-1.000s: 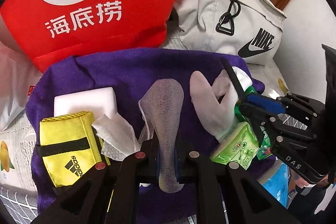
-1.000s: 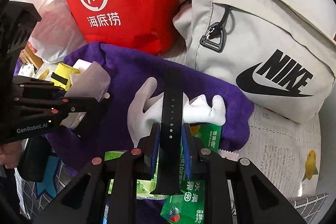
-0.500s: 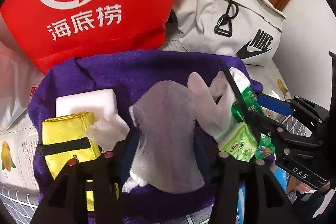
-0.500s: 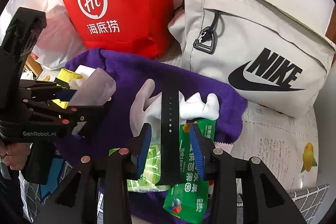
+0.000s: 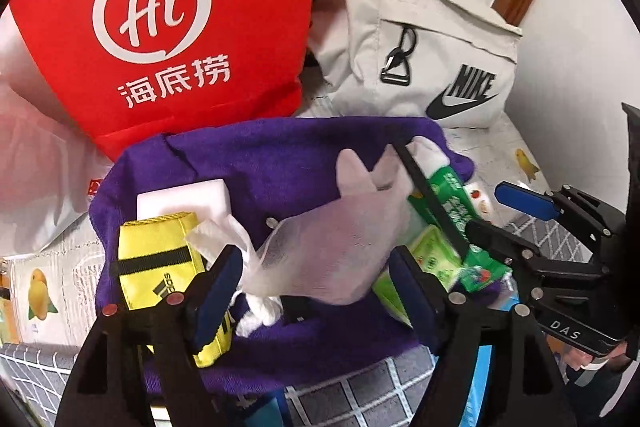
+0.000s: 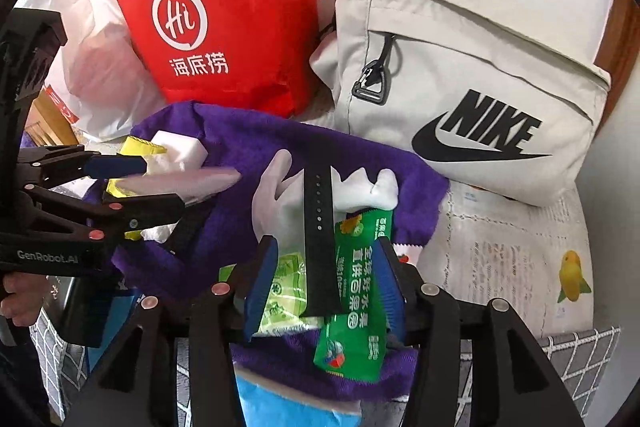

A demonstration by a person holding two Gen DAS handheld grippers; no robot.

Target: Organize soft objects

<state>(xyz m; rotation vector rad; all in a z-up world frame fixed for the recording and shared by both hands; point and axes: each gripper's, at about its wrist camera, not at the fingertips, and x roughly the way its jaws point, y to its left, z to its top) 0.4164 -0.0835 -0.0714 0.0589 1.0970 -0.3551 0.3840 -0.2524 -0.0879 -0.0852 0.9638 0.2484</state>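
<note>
Both grippers, our left [image 5: 316, 279] and right [image 6: 324, 279], stand spread wide with nothing pinched, so the mesh cloth [image 5: 332, 247] and black strap [image 6: 320, 227] lie loose on the purple towel [image 5: 280, 155] where we gather soft things

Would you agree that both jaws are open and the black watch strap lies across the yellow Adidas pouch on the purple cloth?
Not quite: the right wrist view shows the black watch strap lying across the white glove, not the yellow Adidas pouch. The rest stands.
</note>
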